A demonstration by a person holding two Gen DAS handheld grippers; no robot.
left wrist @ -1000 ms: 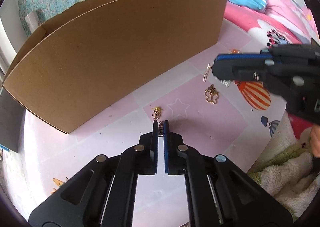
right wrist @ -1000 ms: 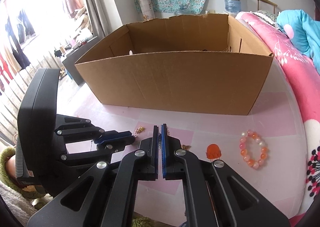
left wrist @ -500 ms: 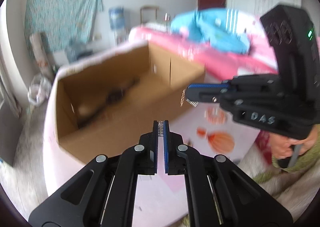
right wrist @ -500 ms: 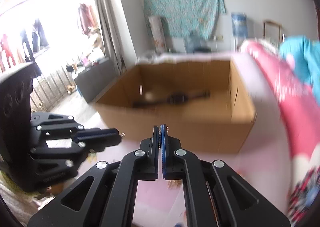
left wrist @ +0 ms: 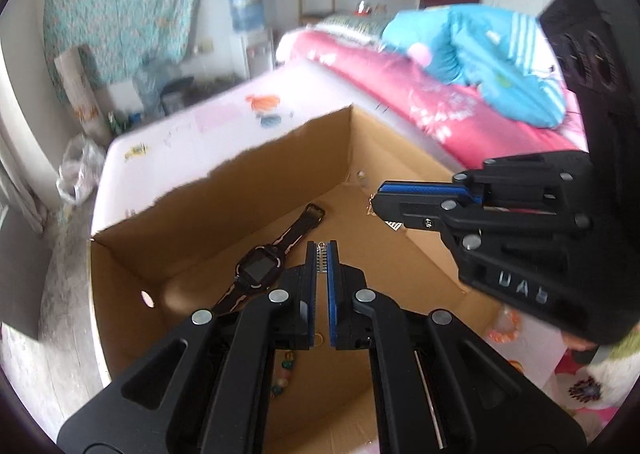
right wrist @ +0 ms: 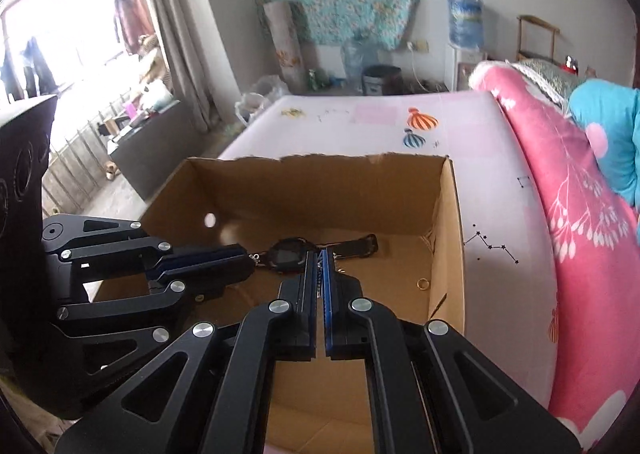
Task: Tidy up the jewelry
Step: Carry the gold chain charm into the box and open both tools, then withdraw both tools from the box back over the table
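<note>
Both grippers hover over the open cardboard box [right wrist: 448, 221]. Left gripper [left wrist: 321, 250] pinches a small silver chain [left wrist: 321, 258], right gripper [right wrist: 319, 254] clamps a little pendant [left wrist: 370, 208]; a black watch [right wrist: 290, 254] lies inside

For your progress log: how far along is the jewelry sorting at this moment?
Done: a watch, a gold ring and beads lie in the cardboard box. In hand: both the left gripper and right gripper hold small chain pieces over it. Left: an orange bracelet outside.

Both clamped tools [left wrist: 321, 254] (each pinching jewelry) over box [left wrist: 200, 213].
</note>
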